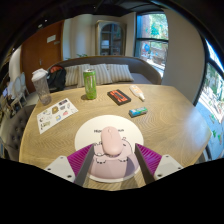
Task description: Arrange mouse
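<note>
Clearly the tool point(108, 160) grips a pink mouse point(109, 146) between its magenta pads point(150, 155), over a round white mat point(90, 128) on the wooden worktop point(170, 115); beyond stand a green can point(90, 83) and a printed sheet point(56, 113), its writing unreadable.

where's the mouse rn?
Gripper view: the mouse sits between the tool fingers, on the round white mat at the wooden table's near edge.
</note>
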The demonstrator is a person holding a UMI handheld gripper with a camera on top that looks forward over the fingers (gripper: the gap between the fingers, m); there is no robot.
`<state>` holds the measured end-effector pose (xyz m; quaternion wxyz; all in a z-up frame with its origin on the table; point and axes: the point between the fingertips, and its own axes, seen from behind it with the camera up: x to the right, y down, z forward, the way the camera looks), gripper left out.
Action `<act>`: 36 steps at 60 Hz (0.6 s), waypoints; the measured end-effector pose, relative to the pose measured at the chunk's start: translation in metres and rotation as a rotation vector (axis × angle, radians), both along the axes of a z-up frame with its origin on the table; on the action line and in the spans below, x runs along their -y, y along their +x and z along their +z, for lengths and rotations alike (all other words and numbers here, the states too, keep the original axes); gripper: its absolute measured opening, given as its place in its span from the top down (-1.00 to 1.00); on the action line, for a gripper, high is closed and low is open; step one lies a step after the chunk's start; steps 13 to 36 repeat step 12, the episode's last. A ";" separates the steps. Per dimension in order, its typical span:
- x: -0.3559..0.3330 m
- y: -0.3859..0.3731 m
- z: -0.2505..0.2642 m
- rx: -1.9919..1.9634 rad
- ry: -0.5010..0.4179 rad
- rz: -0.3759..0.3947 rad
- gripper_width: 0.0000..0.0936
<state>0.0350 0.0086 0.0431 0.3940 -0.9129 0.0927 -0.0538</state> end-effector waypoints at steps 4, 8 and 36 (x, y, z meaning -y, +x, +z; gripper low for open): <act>0.023 -0.009 0.017 0.018 -0.004 -0.024 -0.80; 0.048 -0.022 0.032 0.021 -0.016 -0.054 -0.79; 0.071 -0.040 0.047 0.015 -0.017 -0.088 -0.80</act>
